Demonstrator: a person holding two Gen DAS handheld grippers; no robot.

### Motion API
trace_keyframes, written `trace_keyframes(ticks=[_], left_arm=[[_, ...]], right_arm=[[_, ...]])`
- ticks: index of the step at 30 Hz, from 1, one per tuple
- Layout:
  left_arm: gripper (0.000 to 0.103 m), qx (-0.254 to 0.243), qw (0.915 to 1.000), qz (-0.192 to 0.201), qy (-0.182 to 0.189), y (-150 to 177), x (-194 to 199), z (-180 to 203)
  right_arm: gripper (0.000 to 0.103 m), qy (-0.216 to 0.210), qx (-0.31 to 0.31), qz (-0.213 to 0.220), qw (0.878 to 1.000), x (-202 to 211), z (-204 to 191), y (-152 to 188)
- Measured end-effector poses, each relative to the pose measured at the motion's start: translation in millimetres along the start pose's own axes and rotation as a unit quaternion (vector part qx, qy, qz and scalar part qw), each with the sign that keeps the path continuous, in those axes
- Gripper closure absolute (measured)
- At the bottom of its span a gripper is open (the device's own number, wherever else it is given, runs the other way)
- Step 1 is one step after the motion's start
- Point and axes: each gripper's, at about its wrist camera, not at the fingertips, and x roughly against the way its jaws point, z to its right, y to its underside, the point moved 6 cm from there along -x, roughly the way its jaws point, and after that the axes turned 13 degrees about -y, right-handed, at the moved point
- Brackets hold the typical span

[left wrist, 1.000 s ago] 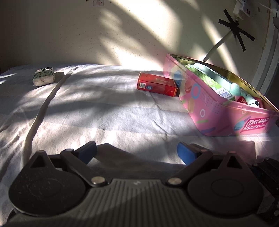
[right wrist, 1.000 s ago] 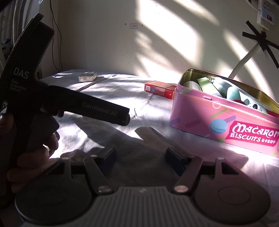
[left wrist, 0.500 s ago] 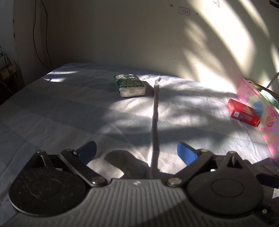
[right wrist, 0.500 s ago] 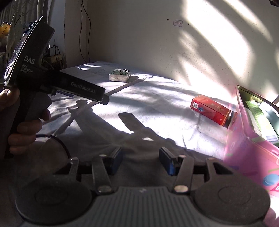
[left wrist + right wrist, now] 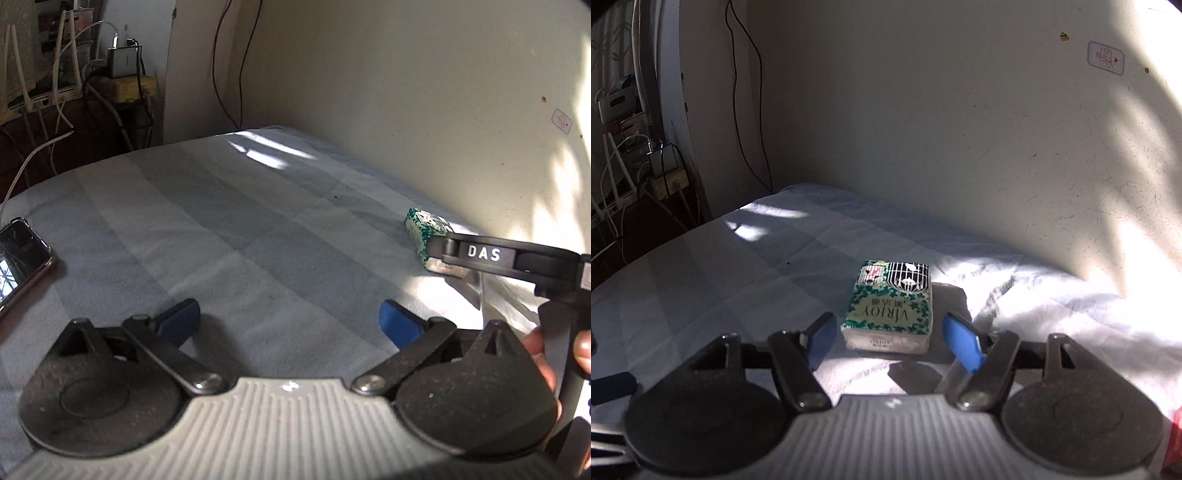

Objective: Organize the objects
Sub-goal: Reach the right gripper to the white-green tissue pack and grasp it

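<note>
Tissue packet (image 5: 890,310), green and white, lies flat on the striped bed sheet (image 5: 720,280) near the wall, partly in sun. At far left in the left wrist view, a phone (image 5: 20,258) rests on the sheet. Left tongs (image 5: 290,319) stand wide open over bare sheet, holding nothing. Right tongs (image 5: 888,338) are opening, their blue pads on either side of the packet's near end, not pressing it.

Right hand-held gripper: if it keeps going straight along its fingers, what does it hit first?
Likely the green tissue pack. It lies on the bedsheet centred just ahead of the right hand-held gripper, whose jaws are opening with nothing between them yet. Depth is approximate.
</note>
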Motion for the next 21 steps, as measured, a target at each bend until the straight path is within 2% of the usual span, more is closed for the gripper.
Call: trace_keyframes(ticks=[2, 3, 5, 6, 10, 13, 15, 18, 19, 21], left_arm=[[0.0, 0.0, 1.0, 0.0, 0.0, -0.4, -0.9, 0.4], [0.0, 0.0, 1.0, 0.0, 0.0, -0.2, -0.9, 0.7], [0.0, -0.001, 1.0, 0.0, -0.001, -0.1, -0.6, 0.8], [0.0, -0.002, 1.0, 0.0, -0.001, -0.3, -2.1, 1.0], [0.0, -0.008, 1.0, 0.001, -0.003, 0.2, -3.6, 2.0], [0.0, -0.023, 0.9997, 0.001, 0.01, 1.1, -4.1, 5.8], [0.0, -0.043, 0.9985, 0.002, 0.033, 3.9, -1.0, 13.0], [0.0, -0.089, 0.9905, -0.001, 0.105, 13.7, 9.9, 32.6], [0.0, -0.112, 0.9831, -0.005, 0.145, 20.3, 16.8, 43.0], [0.0, -0.158, 0.9631, -0.012, 0.217, 35.2, 32.8, 62.7]], right_arm=[[0.037, 0.012, 0.002, -0.029, 1.0, -26.7, 2.9, -0.1], [0.036, 0.013, 0.002, -0.017, 1.0, -32.3, 4.7, 0.7], [0.047, 0.0, -0.005, -0.016, 1.0, -29.6, 6.6, 3.8], [0.048, -0.001, 0.0, -0.017, 1.0, -25.4, 5.7, 6.4], [0.048, -0.015, 0.011, -0.034, 0.999, 8.7, 3.2, 27.2], [0.048, -0.031, 0.039, -0.048, 0.998, 57.3, -2.7, 62.4], [0.048, -0.048, 0.038, -0.057, 0.996, 97.3, -3.0, 91.0], [0.048, -0.039, 0.054, -0.065, 0.996, 165.3, 2.3, 139.5], [0.048, -0.036, 0.049, -0.064, 0.996, 188.5, 6.4, 156.0], [0.047, -0.022, 0.025, -0.053, 0.998, 231.2, 17.6, 187.6]])
